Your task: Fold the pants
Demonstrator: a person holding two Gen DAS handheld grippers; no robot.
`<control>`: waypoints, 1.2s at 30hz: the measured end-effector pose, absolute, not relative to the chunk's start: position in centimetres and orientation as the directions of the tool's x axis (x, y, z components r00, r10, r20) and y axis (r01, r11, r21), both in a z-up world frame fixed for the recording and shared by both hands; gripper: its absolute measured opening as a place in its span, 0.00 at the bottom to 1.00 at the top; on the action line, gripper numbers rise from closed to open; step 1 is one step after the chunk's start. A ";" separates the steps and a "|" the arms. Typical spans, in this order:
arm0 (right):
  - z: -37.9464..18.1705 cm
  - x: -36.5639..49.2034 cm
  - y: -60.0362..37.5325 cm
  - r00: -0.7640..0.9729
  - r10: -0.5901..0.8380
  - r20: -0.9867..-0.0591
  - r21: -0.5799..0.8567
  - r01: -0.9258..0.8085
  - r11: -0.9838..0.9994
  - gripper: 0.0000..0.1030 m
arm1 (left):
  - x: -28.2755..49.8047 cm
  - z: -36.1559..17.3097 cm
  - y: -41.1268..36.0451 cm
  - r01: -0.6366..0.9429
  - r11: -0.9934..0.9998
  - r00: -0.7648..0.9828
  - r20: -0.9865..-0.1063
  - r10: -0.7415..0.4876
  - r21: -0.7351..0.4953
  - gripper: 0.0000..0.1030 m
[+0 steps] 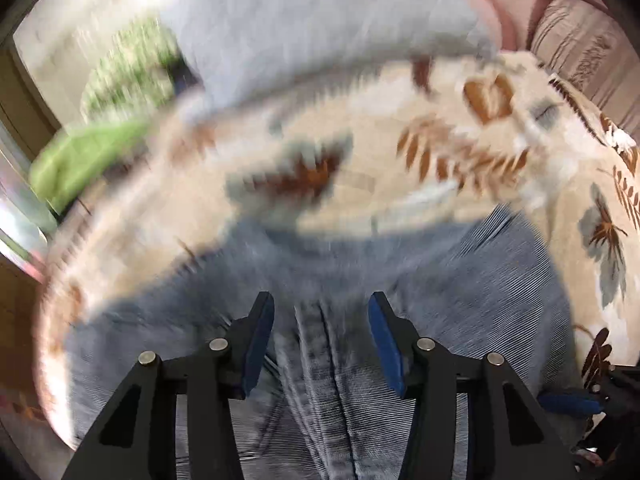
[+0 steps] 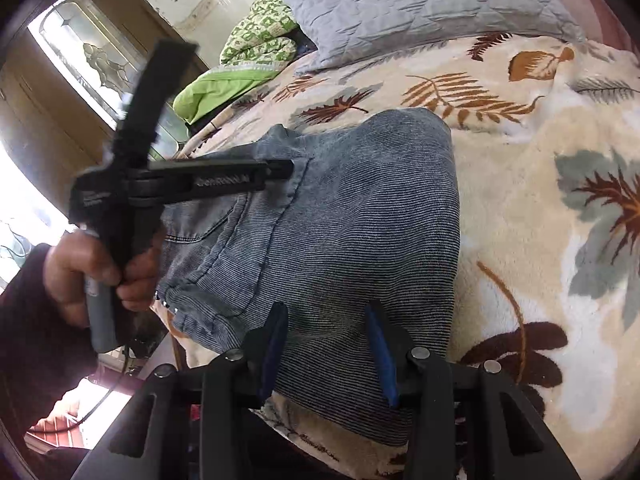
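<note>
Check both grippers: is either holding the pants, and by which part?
Nothing looks held: the left gripper and right gripper both stand open over the jeans, with no fabric pinched.

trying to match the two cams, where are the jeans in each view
Left wrist: jeans fill the lower middle, blurred, under the left gripper.
Right wrist: jeans lie folded at centre, reaching down to the right gripper.
Shared landmark: the leaf-print blanket, beyond the jeans in the left view; the grey pillow too.

blur: blanket (image 1: 360,168), pillow (image 1: 304,32) | cut off: pants (image 2: 340,420) lower edge
</note>
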State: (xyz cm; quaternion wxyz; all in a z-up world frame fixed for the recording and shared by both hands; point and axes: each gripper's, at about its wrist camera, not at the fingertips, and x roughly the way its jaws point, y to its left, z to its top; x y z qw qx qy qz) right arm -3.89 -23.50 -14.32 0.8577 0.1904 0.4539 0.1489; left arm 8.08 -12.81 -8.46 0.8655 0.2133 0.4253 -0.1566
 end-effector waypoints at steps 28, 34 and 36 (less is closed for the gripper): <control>-10.1 -3.4 -19.9 0.570 0.393 -0.722 0.371 -0.160 0.915 0.43 | 4.9 -1.6 3.3 0.193 0.972 0.740 -0.670 -0.055 0.134 0.72; -7.5 0.2 -14.8 0.564 0.423 -0.709 0.345 -0.245 0.906 0.43 | 5.5 -3.2 9.2 0.101 0.992 0.723 -0.690 -0.016 0.082 0.72; -7.4 1.4 -13.0 0.556 0.428 -0.712 0.338 -0.263 0.904 0.43 | 5.6 -3.6 10.7 0.076 0.994 0.720 -0.694 -0.003 0.075 0.72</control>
